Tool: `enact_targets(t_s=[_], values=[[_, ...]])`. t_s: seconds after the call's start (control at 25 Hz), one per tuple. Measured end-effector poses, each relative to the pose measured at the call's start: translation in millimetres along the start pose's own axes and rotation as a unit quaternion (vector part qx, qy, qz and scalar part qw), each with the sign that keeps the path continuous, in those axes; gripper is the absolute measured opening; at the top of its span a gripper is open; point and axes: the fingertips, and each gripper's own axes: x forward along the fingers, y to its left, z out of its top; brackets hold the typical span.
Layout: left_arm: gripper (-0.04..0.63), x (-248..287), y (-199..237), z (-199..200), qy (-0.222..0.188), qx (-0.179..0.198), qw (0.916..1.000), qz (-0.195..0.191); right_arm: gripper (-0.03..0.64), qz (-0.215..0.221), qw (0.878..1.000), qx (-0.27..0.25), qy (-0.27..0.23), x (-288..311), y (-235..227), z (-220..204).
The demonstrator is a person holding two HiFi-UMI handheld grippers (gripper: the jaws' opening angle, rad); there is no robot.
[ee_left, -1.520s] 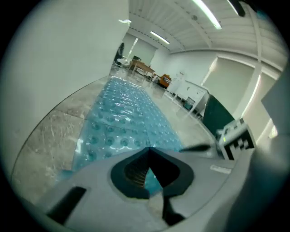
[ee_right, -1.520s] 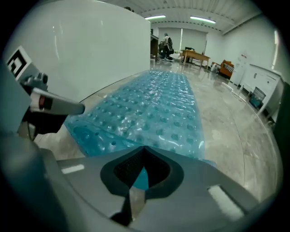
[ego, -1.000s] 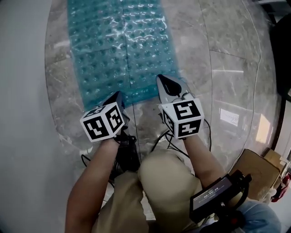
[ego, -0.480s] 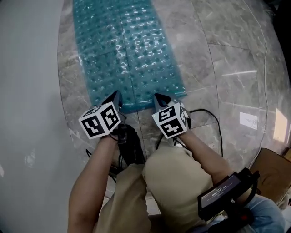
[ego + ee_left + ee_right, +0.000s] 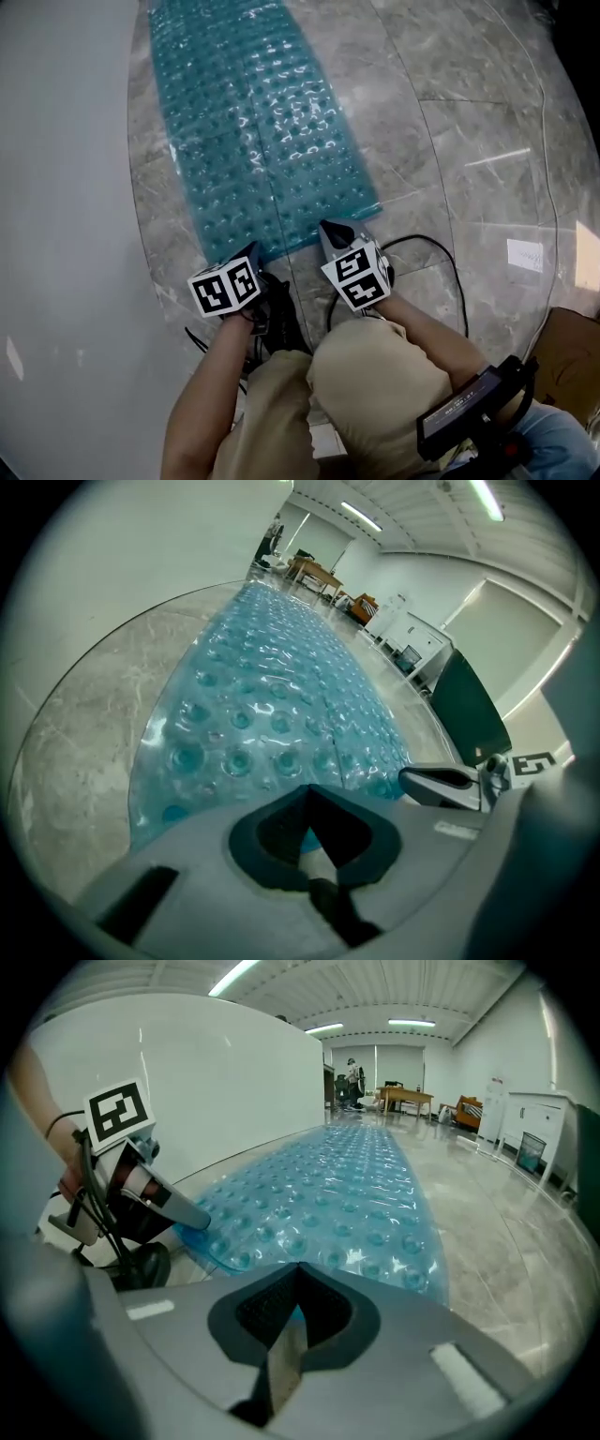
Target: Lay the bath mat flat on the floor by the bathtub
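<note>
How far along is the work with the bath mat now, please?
Done: the bath mat lies spread on the floor beside the white tub wall. In hand: left gripper and right gripper pinch its near edge. Left: release it flat.

claws: grey left claw (image 5: pixel 252 250), right claw (image 5: pixel 334 230) | cubes (image 5: pixel 225 288): black-white square markers | cables (image 5: pixel 441 255): black | trousers (image 5: pixel 375 375): khaki

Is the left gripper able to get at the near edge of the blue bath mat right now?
Likely yes: the left gripper sits at the bath mat's near edge, jaws closed on it, nothing between.
</note>
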Motion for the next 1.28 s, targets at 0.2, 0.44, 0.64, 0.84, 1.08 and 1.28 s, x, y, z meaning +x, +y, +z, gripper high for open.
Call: enact_targets(t_s=[0.2,0.44,0.64,0.84,1.08,1.28], values=[[0.006,-0.6,-2.6,-4.0,0.024,0.004,0.9996,-0.015,0.006,0.015,1.0,0.017,0.01,-1.2,9.3,-20.4],[0.008,3.3,-0.3,1.0,0.043,-0.014,0.9985,-0.03,0.008,0.06,0.997,0.033,0.025,5.8,3.6,-6.3],[0.008,-3.2,-0.5,29.5,0.01,-0.021,0.9988,-0.042,0.008,0.07,0.997,0.034,0.0,15.0,-7.8,26.4],[0.008,-14.9,-7.3,78.1,-0.087,0.035,0.9953,-0.021,0.008,0.06,0.993,-0.001,-0.099,5.7,-15.5,74.6],[0.008,-88.0,-81.6,170.3,-0.332,0.156,0.9304,-0.007,0.008,0.064,0.965,-0.019,-0.255,-58.7,-10.0,165.7],[0.02,-164.2,-156.2,229.4,-0.484,0.263,0.8342,-0.021,0.008,0.059,0.92,-0.073,-0.38,-125.8,-0.1,261.2]])
